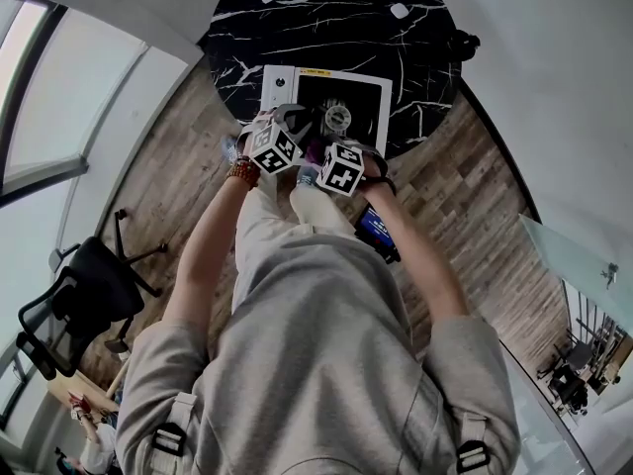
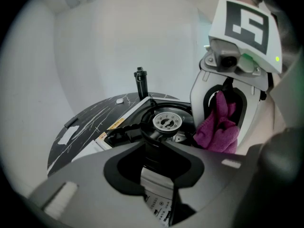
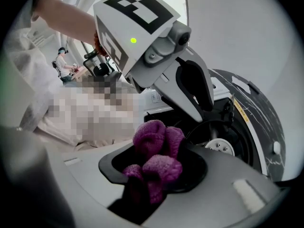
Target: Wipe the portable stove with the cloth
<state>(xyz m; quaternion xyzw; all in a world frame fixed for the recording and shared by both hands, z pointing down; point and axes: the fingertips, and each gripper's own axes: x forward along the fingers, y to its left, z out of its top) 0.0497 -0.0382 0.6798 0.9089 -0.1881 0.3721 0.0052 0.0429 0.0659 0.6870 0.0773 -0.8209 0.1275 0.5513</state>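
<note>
Well, the right gripper (image 3: 156,172) has its two jaws squeezed on the purple cloth (image 3: 156,144). The cloth is bunched in a soft lump and sticks out past the tips, so the fluffy part can rub and the hard jaws need not scrape. This gripper points steeply down over the near side of the portable stove (image 1: 361,92), right beside the round burner (image 3: 219,146). I cannot tell if the cloth touches the stove. The left gripper (image 2: 159,186) has its jaws only a little way apart, and the stove's white front edge with a printed label sits between them. It looks pinched there, and I think that is to stop the stove from sliding when the other hand rubs. The two grippers are close together, side by side, at the edge nearest the person. The stove sits on a round black table (image 1: 297,28) with white streaks, near the table's front edge, where it is easy to reach. A small black thing (image 2: 139,82) stands at the far side, well away from the wiping spot. The wiping looks like it is only starting.
</note>
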